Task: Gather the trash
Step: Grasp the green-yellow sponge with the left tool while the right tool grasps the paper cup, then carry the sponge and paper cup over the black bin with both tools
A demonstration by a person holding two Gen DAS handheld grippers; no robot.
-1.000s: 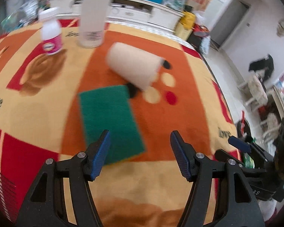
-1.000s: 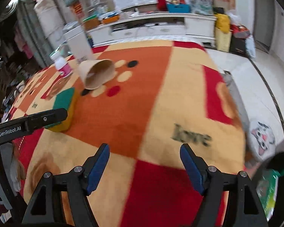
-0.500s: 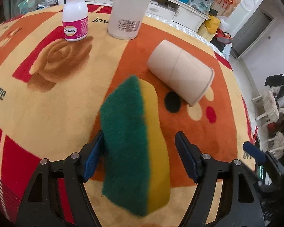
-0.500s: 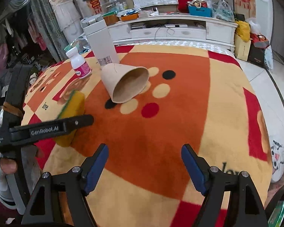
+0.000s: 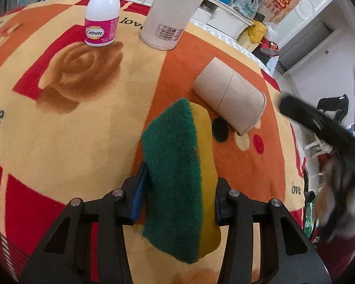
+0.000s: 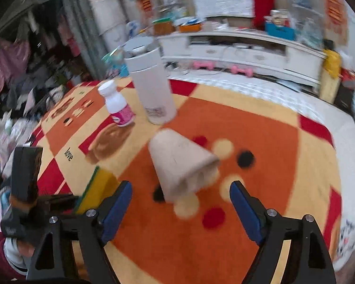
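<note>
Now my left tongs (image 5: 177,203) have just closed onto the green-and-yellow sponge (image 5: 179,177), gripping it above the blanket (image 5: 82,130). My right tongs (image 6: 179,203), spread wide and empty, hover over the paper cup (image 6: 179,163) lying toppled mid-blanket.

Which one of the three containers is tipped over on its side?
The brown paper cup. It lies on its side, while the Caltrate bottle and the tall white canister stand upright.

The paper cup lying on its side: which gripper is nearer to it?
Right. The right gripper is open just before the paper cup; the left gripper, clamping the sponge, sits farther back.
</note>
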